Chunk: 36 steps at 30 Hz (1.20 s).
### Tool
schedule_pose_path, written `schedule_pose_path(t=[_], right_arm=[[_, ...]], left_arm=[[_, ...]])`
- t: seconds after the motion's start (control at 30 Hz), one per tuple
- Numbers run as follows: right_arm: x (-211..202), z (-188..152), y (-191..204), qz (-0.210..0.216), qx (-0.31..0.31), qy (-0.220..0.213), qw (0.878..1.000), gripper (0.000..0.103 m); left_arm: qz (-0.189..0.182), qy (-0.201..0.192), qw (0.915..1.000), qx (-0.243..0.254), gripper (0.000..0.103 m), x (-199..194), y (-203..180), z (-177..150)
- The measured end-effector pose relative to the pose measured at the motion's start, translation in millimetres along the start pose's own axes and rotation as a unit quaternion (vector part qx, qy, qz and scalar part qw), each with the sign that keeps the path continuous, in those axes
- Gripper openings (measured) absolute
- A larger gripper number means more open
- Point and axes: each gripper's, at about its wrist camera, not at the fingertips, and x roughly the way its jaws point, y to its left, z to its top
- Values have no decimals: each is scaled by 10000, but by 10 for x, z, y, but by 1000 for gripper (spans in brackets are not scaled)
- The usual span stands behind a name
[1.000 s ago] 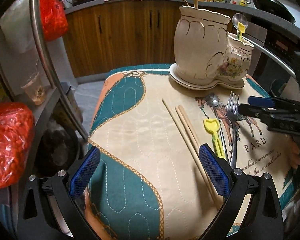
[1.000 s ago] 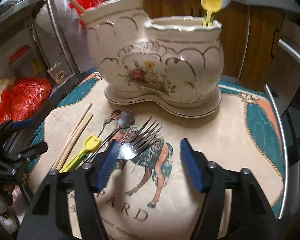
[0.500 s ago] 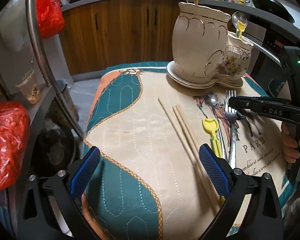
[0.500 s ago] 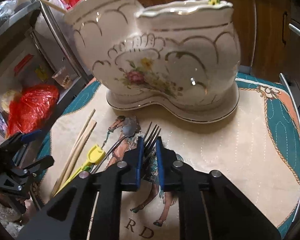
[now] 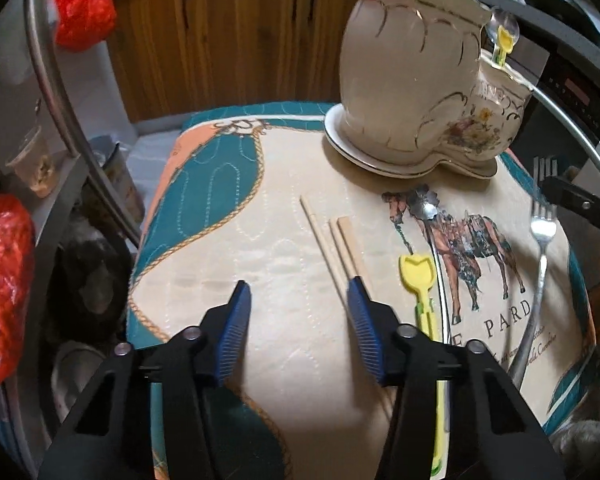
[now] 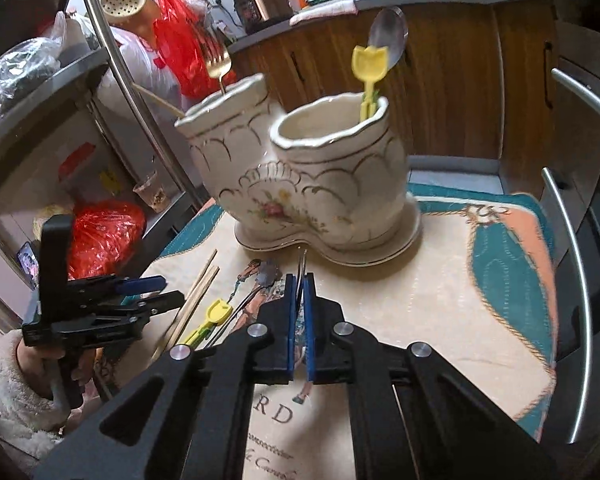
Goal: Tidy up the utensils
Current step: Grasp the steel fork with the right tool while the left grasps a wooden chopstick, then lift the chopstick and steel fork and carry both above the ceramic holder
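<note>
while the right hand-held gripper [image 6: 299, 300] clamps a fork [image 6: 301, 276], yellow pick [image 6: 369, 76] and spoon [image 6: 388, 36] in the holder [image 6: 332, 184]

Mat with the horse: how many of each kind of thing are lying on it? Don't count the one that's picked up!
Chopsticks: 3
Forks: 1
Spoons: 1
Yellow tulip picks: 1
Total: 6
Not counted: the lifted fork in the right gripper.
</note>
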Motion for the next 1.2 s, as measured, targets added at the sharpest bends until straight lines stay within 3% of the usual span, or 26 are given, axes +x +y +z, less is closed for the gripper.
schedule_pose_path(t=[0.13, 0.43, 0.5, 0.57, 0.6, 0.87, 1.03, 1.2], right_arm=[[-48, -5, 17, -25, -74, -26, 10000, 3], [-103, -16, 28, 28, -153, -78, 9998, 3], [-112, -19, 32, 37, -166, -101, 9998, 3], [-125, -23, 28, 51, -149, -134, 9998, 3], [-133, -26, 24, 57, -144, -145, 9998, 3], [-345, 49, 68, -111, -203, -478, 9986, 2], [-446, 107, 162, -202, -355, -664, 9970, 2], [-536, 188, 235, -189, -420, -796, 9958, 2]], left_arm=[[-40, 144, 9998, 152, 31, 0, -107, 14], [1, 513, 9981, 349, 28, -58, -287, -95], [45, 510, 9980, 380, 19, -68, -297, -101], [114, 405, 9982, 421, 6, -60, -293, -100], [87, 358, 9985, 411, 6, -56, -281, -99], [-448, -175, 9988, 27, 5, -136, -55, -151], [-548, -817, 9951, -119, 5, -401, 86, -143], [-663, -1627, 9838, -345, 5, -760, 237, -84]])
